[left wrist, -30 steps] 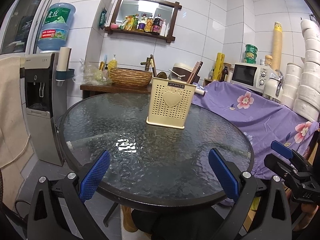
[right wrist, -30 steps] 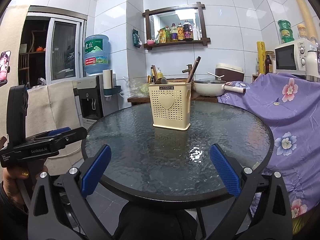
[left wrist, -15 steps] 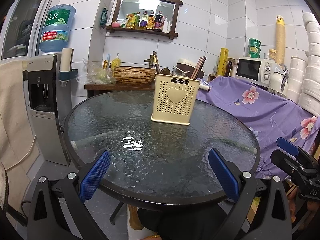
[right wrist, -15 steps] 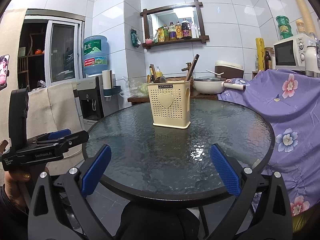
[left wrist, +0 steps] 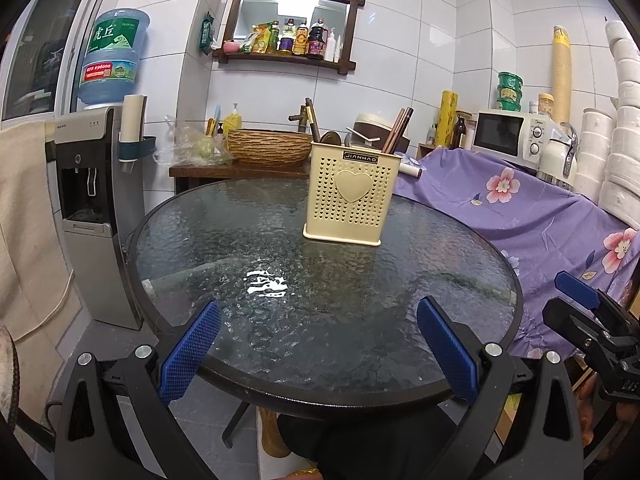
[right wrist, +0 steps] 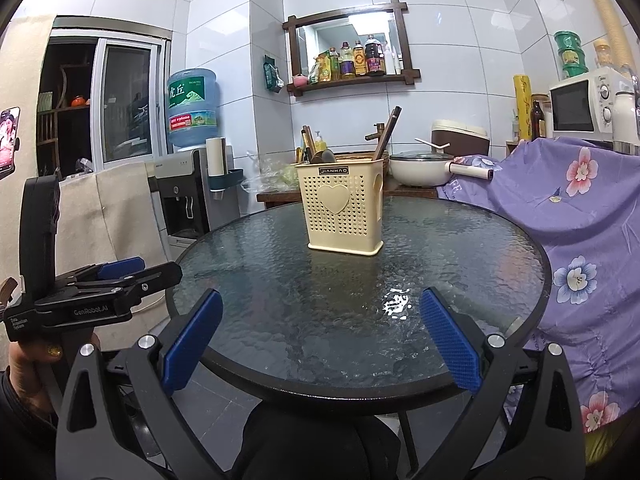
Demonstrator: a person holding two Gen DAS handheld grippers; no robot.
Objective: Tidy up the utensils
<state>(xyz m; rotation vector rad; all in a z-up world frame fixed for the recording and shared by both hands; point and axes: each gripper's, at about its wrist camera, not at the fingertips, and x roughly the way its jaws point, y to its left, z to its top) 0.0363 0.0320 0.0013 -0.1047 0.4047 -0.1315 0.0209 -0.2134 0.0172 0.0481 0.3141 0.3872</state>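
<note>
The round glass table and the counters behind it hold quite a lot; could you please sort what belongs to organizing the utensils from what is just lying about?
Belongs to the job:
- cream utensil holder on the glass table
- chopsticks and wooden spoons standing in it
- left gripper and right gripper, both open and empty

Just lying about:
- woven basket
- white pot
- microwave
- water dispenser
- shelf bottles

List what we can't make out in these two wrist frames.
- Utensils' lower parts: hidden inside the cream holder in both views; only handle tops show.
- Holder's compartments: not visible, walls block them.
- Right gripper in the left wrist view: cut off by the right edge.
- Shelf bottle labels: too small to read.
- Table legs: mostly hidden beneath the glass table.
</note>
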